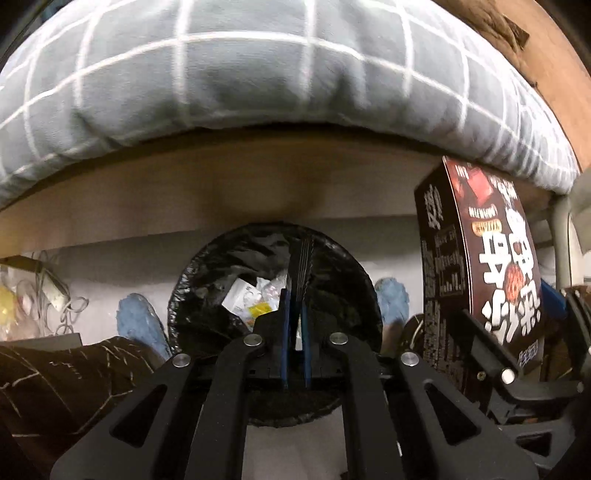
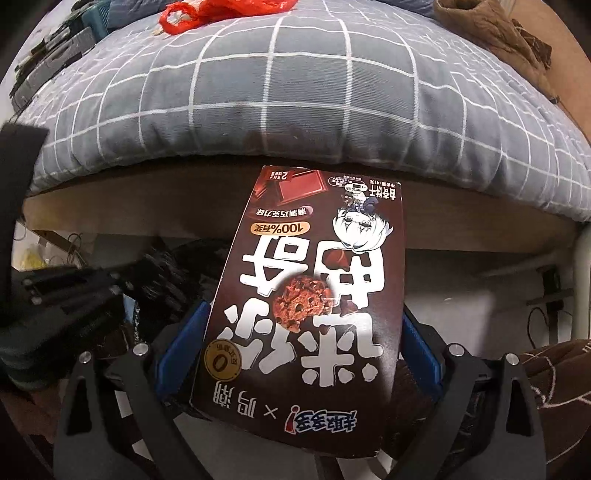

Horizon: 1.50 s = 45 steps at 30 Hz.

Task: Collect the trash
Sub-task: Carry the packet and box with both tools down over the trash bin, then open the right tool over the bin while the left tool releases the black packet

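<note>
A bin lined with a black bag (image 1: 207,280) stands on the floor under the bed edge, with white and yellow wrappers (image 1: 243,295) inside. My left gripper (image 1: 295,299) points down over its mouth, blue pads nearly together on a thin dark ribbed wrapper (image 1: 301,266) that sticks out past the tips. My right gripper (image 2: 306,317) is shut on a brown cookie box (image 2: 310,295) with big white characters, one blue pad on each side. In the left wrist view that box (image 1: 480,277) stands upright just right of the bin.
A bed with a grey checked quilt (image 2: 295,92) overhangs its wooden frame (image 1: 147,195). A red plastic bag (image 2: 221,9) and a brown garment (image 2: 498,33) lie on it. Blue slippers (image 1: 138,321) flank the bin. A leg in dark patterned trousers (image 1: 55,376) and cables (image 1: 48,291) are at left.
</note>
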### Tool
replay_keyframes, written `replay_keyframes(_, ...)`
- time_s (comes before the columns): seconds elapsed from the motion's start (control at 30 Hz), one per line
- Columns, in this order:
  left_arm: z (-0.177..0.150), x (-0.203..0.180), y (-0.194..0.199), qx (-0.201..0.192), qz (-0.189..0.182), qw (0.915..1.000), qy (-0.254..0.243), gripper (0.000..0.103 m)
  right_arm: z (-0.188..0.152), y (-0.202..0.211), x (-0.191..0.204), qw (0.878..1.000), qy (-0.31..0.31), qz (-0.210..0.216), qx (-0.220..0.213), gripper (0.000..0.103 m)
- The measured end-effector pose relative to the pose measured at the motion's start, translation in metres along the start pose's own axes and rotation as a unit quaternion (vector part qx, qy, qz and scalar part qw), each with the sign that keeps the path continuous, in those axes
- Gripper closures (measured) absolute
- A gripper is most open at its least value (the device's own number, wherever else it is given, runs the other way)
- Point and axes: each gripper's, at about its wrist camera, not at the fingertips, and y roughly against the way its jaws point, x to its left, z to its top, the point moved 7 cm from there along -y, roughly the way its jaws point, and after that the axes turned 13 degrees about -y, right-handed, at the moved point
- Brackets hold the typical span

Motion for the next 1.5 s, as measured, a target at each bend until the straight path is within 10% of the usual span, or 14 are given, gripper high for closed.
replay_keyframes(0.17, 0.000, 0.007, 0.006, -0.006, 0.019, 0.9998, 0.001, 0.045, 0.008, 0.000, 0.000, 1.000, -0.003, 0.002, -0.001, 0.012)
replay_keyframes(0.57, -0.009, 0.058, 0.048, -0.043, 0.070, 0.9961, 0.033, 0.009, 0.005, 0.006, 0.001, 1.000, 0.012, 0.024, 0.011, 0.012)
replay_keyframes(1.5, -0.053, 0.136, 0.072, -0.038, 0.091, 0.9896, 0.104, 0.006, 0.002, -0.003, 0.033, 0.998, 0.064, -0.001, 0.023, 0.008)
